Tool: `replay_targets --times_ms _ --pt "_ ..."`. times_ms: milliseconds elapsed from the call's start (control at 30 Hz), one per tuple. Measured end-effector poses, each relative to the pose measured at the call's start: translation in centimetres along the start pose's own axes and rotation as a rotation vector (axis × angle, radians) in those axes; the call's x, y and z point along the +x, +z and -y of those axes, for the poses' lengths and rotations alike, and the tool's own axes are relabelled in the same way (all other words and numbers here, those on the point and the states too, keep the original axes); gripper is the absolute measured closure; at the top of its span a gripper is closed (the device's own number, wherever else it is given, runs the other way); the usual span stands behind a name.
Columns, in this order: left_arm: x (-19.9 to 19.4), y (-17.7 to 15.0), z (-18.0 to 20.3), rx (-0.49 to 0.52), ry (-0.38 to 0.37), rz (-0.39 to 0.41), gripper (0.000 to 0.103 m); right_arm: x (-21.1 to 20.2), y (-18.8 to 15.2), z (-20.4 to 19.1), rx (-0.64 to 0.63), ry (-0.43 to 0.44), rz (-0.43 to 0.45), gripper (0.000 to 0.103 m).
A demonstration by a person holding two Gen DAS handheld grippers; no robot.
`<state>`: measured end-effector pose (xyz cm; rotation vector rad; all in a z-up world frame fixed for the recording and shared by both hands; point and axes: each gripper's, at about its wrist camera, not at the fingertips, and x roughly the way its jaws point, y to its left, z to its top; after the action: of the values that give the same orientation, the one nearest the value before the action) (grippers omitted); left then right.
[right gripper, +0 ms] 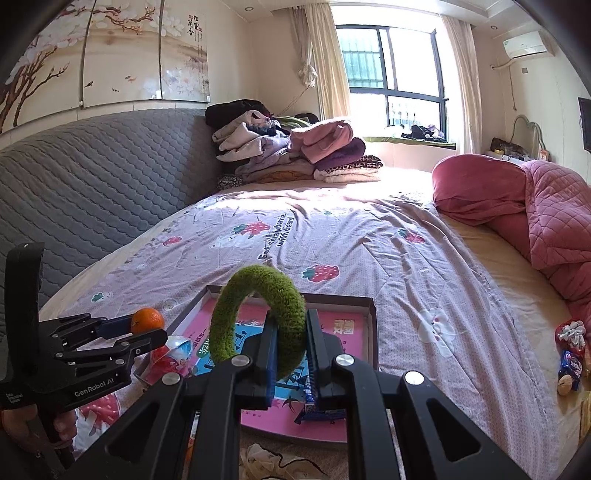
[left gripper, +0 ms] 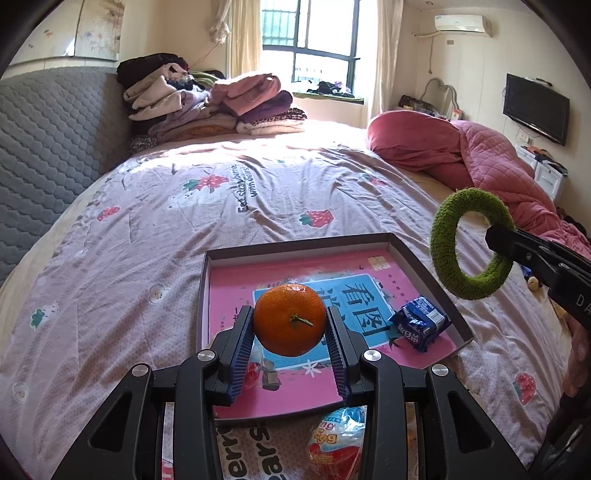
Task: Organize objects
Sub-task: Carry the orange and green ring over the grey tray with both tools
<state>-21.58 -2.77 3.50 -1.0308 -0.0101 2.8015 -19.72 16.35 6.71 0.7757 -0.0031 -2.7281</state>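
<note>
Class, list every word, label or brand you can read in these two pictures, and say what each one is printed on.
"GenRobot.AI": side of the left gripper.
"with bears!": bedsheet; the line beside it is too creased to read fully.
"看图": large characters on the pink tray floor; smaller print there is blurred.
"Egg": red snack packet.
Blue wrapper and wall calligraphy: too small to read.

The left hand-held gripper (left gripper: 290, 325) is pointed forward and downward, its two ribbed fingers (left gripper: 242, 347) pressed against the sides of an orange (left gripper: 289, 319). The right hand-held gripper (right gripper: 291, 339) is likewise angled downward, its jaws clamped tight on a green fuzzy ring (right gripper: 258, 317). A hand (right gripper: 22, 424) is seen gripping the left handle.
</note>
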Motion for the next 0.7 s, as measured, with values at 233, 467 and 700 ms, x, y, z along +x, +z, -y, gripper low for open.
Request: replay_targets --times_ms 233,467,700 --pt "0.8 0.3 -0.3 -0.004 0.005 0.007 0.064 0.8 0.5 0.6 0.001 -0.008 0.007 0.089" --pt "1.9 0.6 -0.4 -0.006 0.004 0.001 0.064 2.0 0.9 1.3 0.004 -0.016 -0.002 0.089" --pt "3.5 1.1 -0.2 -0.002 0.0 0.005 0.064 3.2 0.7 1.7 0.003 -0.018 -0.017 0.089"
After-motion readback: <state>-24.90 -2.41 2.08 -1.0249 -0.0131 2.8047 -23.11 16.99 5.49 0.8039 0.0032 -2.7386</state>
